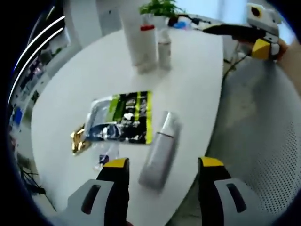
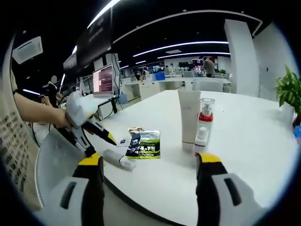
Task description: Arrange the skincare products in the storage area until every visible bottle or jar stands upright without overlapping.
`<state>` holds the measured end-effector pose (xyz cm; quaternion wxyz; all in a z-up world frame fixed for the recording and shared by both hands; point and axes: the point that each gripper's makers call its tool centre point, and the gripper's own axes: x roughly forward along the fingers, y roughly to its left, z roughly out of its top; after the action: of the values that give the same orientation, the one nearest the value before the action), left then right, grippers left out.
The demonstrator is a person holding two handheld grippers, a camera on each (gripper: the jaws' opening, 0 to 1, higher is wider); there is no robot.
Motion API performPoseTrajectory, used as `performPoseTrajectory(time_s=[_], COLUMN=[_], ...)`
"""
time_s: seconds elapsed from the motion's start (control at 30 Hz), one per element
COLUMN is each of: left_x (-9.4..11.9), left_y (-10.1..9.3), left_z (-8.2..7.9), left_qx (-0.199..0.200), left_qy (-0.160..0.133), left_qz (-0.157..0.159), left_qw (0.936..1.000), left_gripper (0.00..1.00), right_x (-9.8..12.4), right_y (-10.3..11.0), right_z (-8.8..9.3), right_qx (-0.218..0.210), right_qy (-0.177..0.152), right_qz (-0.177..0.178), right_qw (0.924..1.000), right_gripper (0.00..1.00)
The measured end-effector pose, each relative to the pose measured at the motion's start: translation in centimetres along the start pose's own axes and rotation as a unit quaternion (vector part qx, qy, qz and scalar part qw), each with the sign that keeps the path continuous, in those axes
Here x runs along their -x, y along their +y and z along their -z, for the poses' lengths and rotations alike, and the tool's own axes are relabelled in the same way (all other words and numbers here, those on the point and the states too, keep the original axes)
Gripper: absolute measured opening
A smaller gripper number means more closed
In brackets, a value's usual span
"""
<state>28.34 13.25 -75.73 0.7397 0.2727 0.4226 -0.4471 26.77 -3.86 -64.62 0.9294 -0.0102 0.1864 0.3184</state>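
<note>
A silver-grey bottle point(image 1: 160, 148) lies on its side on the white table point(image 1: 188, 84), between and just ahead of my left gripper's point(image 1: 162, 167) open jaws. Beside it lie a green-and-black sachet point(image 1: 123, 117) and a small gold packet point(image 1: 78, 140). At the far side a white tube point(image 1: 140, 42) with a red cap stands upright next to a small clear bottle point(image 1: 164, 49). In the right gripper view the tube point(image 2: 189, 120) and the clear pump bottle point(image 2: 204, 124) stand together, the lying bottle point(image 2: 118, 159) and sachet point(image 2: 145, 144) to their left. My right gripper point(image 2: 149, 172) is open and holds nothing.
A potted plant point(image 1: 161, 8) stands at the table's far end, also at the right edge point(image 2: 289, 94). Grey carpet point(image 1: 263, 122) lies past the table edge. An office with desks and monitors point(image 2: 104, 80) spreads behind. The left gripper and a person's arm point(image 2: 35, 112) enter the right gripper view.
</note>
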Motion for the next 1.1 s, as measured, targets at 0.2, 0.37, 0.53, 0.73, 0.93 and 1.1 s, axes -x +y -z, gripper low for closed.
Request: performPoseTrajectory(time_s=[0.2,0.37,0.53,0.73,0.93,1.1], left_x=[-0.8,-1.6,-2.2,-2.8,-3.1,-3.2], left_y=[0.3,0.3,0.3,0.2,-0.1,0.0], left_z=[0.0,-0.3,-0.6,-0.8,-0.5,-0.4], left_qx=[-0.029,-0.049,-0.076,-0.098,-0.111,-0.113], left_qy=[0.022,0.035,0.049,0.065,0.078,0.083], left_qz=[0.01,0.021,0.033,0.046,0.062,0.066], left_qw=[0.9993,0.998,0.9953,0.992,0.9889,0.9879], left_gripper=[0.47,0.41,0.35,0.25,0.2,0.17], right_x=[-0.1,-0.1,-0.1,-0.1,-0.2,-0.2], right_y=[0.3,0.2,0.1,0.1,0.1,0.0], right_z=[0.1,0.1,0.1,0.2,0.3,0.3], right_qx=[0.004,-0.002,-0.003,-0.002,-0.003,-0.003], right_qy=[0.004,0.004,0.006,0.008,0.011,0.013], right_qz=[-0.007,-0.006,-0.005,-0.004,-0.003,-0.002], right_qw=[1.0,1.0,1.0,1.0,0.9999,0.9999], right_gripper=[0.81,0.81,0.81,0.81,0.81,0.8])
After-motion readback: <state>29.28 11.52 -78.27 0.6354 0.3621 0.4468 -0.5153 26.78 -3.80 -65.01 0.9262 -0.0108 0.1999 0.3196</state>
